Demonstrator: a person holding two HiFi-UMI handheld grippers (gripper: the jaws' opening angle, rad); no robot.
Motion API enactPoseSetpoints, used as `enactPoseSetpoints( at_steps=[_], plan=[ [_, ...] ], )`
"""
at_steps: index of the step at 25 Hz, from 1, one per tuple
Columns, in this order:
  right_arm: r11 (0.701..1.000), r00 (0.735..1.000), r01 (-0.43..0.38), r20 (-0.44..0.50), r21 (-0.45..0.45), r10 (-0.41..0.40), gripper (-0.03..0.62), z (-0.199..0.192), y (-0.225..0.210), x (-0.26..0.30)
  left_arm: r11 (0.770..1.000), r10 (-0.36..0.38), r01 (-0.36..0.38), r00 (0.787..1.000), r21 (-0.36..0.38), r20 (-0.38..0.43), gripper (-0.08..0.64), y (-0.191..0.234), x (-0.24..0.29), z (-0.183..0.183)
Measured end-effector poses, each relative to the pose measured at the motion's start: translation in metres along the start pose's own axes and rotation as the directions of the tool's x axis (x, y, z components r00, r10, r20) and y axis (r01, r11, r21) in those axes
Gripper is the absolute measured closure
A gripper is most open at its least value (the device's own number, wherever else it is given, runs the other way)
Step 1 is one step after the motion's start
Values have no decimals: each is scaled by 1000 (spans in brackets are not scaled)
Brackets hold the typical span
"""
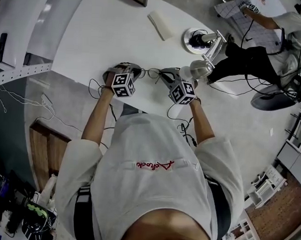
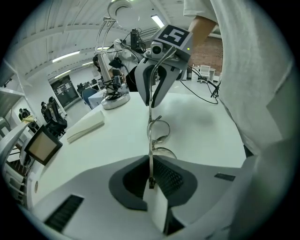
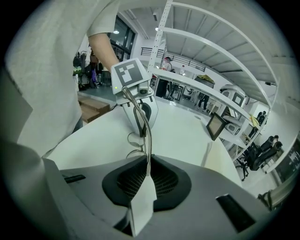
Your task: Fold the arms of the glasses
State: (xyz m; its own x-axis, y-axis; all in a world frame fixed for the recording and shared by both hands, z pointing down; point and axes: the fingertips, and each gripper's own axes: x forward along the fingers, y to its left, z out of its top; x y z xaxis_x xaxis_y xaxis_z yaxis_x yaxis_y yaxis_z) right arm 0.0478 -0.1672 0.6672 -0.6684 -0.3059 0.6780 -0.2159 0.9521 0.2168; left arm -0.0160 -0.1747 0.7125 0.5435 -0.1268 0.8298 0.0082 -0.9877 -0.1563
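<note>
Closest to you, the left gripper (image 2: 151, 178) is clamped on the tip of one thin arm of the glasses (image 2: 158, 139), and the right gripper (image 3: 148, 171) is pinched on the tip of the other arm, so the frame is strung between your two hands with the lenses in the middle. Both arms look fully opened out, running straight from the lenses into the jaws. By that reading neither fold is made yet and the whole job is ahead of you. The glasses sit low over the white table (image 1: 114, 36), just inside its near edge; whether the lenses rest on the top or hang just above it, you cannot tell from here. That near edge lies right under your wrists, so there is little room to pull back toward yourself. Ahead of the lenses the table top is bare for a good stretch, which looks like the better side to swing an arm through. Farther off lie a white block (image 1: 161, 25) and a round lamp base (image 1: 196, 39), both well apart from the glasses.
</note>
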Motion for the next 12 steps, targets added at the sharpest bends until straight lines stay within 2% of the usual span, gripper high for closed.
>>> enactPoseSetpoints(
  at_steps=[8, 12],
  plan=[
    [999, 999, -50, -3, -18, 50, 561, 8, 2, 14, 1000, -9, 10, 1000, -26, 28, 505, 1, 2, -1],
    [996, 996, -79, -42, -34, 78, 561, 8, 4, 24, 999, 29, -26, 997, -44, 72, 500, 3, -4, 0]
  ],
)
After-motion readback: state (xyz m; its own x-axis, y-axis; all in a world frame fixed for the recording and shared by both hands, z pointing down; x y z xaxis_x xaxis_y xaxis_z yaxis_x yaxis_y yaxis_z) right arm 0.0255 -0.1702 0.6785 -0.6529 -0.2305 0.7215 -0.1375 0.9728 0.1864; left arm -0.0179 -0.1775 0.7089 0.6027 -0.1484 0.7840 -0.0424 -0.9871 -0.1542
